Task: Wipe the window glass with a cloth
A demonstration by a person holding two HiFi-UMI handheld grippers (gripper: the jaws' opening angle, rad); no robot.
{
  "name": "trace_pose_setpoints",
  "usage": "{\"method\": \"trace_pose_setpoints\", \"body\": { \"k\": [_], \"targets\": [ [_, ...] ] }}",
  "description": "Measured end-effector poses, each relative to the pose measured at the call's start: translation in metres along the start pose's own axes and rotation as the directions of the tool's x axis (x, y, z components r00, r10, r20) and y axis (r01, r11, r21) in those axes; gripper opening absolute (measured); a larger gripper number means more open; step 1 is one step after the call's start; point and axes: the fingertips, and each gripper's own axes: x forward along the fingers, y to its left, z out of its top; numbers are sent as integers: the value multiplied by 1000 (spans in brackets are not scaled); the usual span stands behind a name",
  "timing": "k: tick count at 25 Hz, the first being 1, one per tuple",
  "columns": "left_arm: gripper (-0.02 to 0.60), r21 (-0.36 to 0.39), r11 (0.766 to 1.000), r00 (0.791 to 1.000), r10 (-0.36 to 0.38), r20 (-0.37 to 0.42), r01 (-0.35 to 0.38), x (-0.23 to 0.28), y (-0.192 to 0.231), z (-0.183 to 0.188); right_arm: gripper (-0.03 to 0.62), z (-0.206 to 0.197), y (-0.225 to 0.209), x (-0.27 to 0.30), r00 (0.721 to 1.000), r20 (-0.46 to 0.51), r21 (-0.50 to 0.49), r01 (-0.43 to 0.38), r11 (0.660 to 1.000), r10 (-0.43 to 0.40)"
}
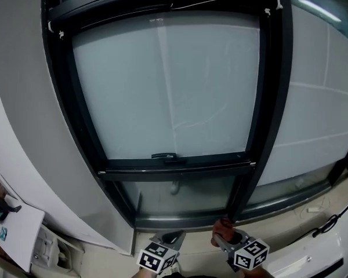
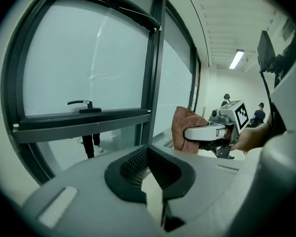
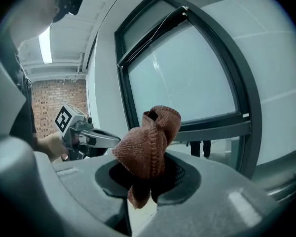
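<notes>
Bunching up out of the right gripper (image 3: 149,177), the brown cloth (image 3: 149,142) is pinched between its clenched jaws and held low, near the bottom of the window. Just beside it, the left gripper (image 2: 149,164) carries nothing, and its jaws seem pressed together, though the wide-angle view makes this hard to judge. Beyond both, the pale glass (image 1: 168,86) sits in a dark frame (image 1: 267,97), with a handle (image 1: 164,156) on the lower rail.
</notes>
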Motion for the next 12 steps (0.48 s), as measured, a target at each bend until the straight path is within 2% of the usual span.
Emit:
{"method": "trace_pose_setpoints", "body": {
  "k": [4,12],
  "targets": [
    [17,6,1000,1000,-13,27,13,16,52,25,86,32,-11,51,1000,22,-27,23,999,-22],
    [17,36,995,992,-94,78,92,37,132,69,86,86,-35,138,991,68,-37,114,993,-112]
  ]
}}
